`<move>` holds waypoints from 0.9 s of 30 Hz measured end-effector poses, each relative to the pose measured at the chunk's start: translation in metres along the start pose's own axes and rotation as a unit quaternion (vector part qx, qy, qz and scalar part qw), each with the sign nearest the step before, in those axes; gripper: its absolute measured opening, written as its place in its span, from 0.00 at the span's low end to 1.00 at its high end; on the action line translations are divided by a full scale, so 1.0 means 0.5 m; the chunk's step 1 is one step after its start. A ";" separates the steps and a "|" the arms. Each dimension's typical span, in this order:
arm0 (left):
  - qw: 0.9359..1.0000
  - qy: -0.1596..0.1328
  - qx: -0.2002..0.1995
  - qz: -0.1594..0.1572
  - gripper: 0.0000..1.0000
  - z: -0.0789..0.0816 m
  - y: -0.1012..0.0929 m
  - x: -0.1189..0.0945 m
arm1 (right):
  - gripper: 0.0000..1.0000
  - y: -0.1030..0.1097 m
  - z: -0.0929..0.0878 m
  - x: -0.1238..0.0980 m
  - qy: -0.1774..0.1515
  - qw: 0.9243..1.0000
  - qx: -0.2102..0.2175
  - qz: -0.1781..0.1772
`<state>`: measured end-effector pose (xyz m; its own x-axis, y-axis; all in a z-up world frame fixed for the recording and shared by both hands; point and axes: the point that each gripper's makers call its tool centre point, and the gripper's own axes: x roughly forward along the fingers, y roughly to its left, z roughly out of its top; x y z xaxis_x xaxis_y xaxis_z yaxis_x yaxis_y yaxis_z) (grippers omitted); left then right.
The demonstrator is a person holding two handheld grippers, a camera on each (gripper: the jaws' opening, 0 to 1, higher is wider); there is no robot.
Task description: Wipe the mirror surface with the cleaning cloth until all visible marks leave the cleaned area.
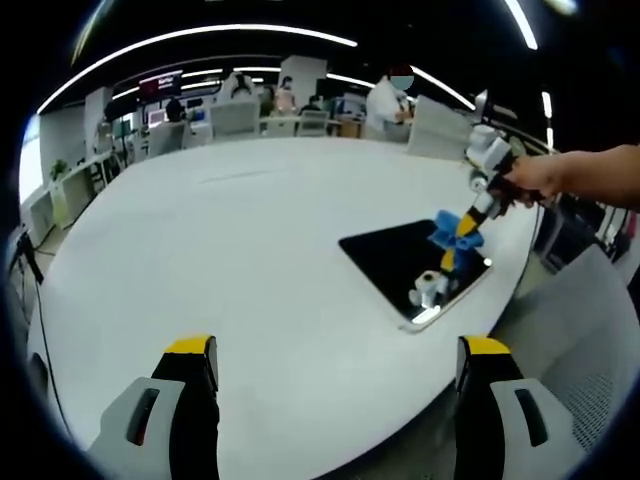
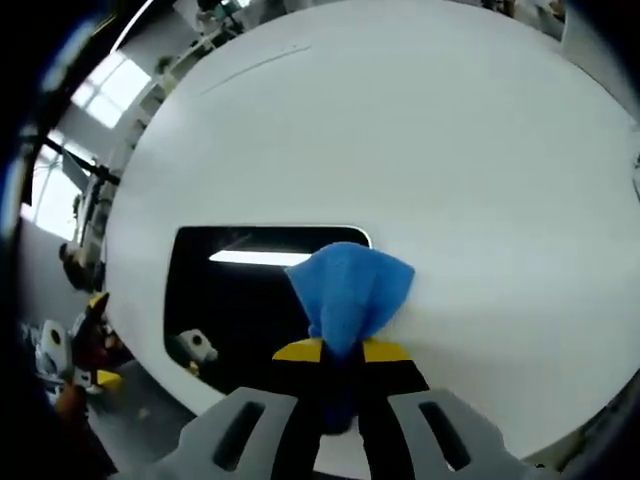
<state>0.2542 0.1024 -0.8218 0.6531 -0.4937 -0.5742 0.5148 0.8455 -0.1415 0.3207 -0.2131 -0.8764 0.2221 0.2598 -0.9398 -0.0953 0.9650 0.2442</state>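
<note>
Clearly, the cleaning cloth (image 2: 350, 290) is pinched between the jaws of the right gripper (image 2: 342, 355), which are closed together on its bunched lower end; the free blue folds fan out ahead of the yellow tips and overlap the far edge of the mirror (image 2: 230, 300). In the left gripper view the same cloth (image 1: 456, 230) is seen at the mirror's (image 1: 400, 265) far corner, with the right gripper (image 1: 470, 225) slanting down to it from a person's hand (image 1: 535, 178). The mirror is laid flat on the white table (image 1: 250, 250), close to the table's edge, and ceiling lights are reflected in its dark surface.

The left gripper (image 1: 335, 375) is held above bare table, well apart from the mirror, and its jaws are spread wide with nothing between them.

The cloth is judged to be light, soft and limp: it is gathered easily, but a small pinch may be dragged out under friction, so a deep hold on a thick bunch is to be preferred, as is had now. The mirror is judged to be stiff, thin, smooth and breakable, and likely to slide on the slick tabletop toward the near edge when it is rubbed. It would best be steadied at its frame or a corner, not on the glass. No marks can be made out on the surface from these views.
</note>
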 end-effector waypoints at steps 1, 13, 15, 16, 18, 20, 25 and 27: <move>1.000 0.001 0.000 0.000 0.99 -0.001 0.001 0.001 | 0.07 -0.001 0.000 -0.001 0.000 1.000 0.000 -0.001; 1.000 0.001 -0.002 -0.001 0.99 0.000 0.001 0.000 | 0.07 -0.005 -0.001 0.000 -0.009 1.000 0.009 -0.010; 1.000 -0.001 -0.004 -0.002 0.99 0.000 0.001 0.000 | 0.07 -0.004 -0.002 -0.001 -0.012 1.000 0.009 -0.011; 1.000 -0.002 -0.005 -0.002 0.99 0.001 0.001 0.000 | 0.07 -0.002 -0.003 -0.002 -0.014 1.000 0.007 -0.012; 1.000 -0.002 -0.004 -0.002 0.99 0.001 0.001 0.000 | 0.07 -0.001 -0.003 -0.003 -0.015 1.000 0.005 -0.015; 1.000 -0.002 -0.004 -0.003 0.99 0.001 -0.001 0.000 | 0.07 0.000 -0.004 -0.004 -0.017 1.000 0.004 -0.017; 1.000 -0.003 -0.003 -0.004 0.99 0.002 -0.001 0.001 | 0.07 0.002 -0.011 -0.007 -0.017 1.000 0.004 -0.020; 1.000 -0.005 -0.006 -0.003 0.99 0.003 0.001 0.001 | 0.07 0.004 -0.016 -0.008 -0.019 1.000 -0.002 -0.024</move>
<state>0.2555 0.1022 -0.8208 0.6561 -0.5010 -0.5644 0.5121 0.8449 -0.1547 0.3120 -0.2125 -0.8740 0.2630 0.2139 -0.9408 -0.0873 0.9764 0.1975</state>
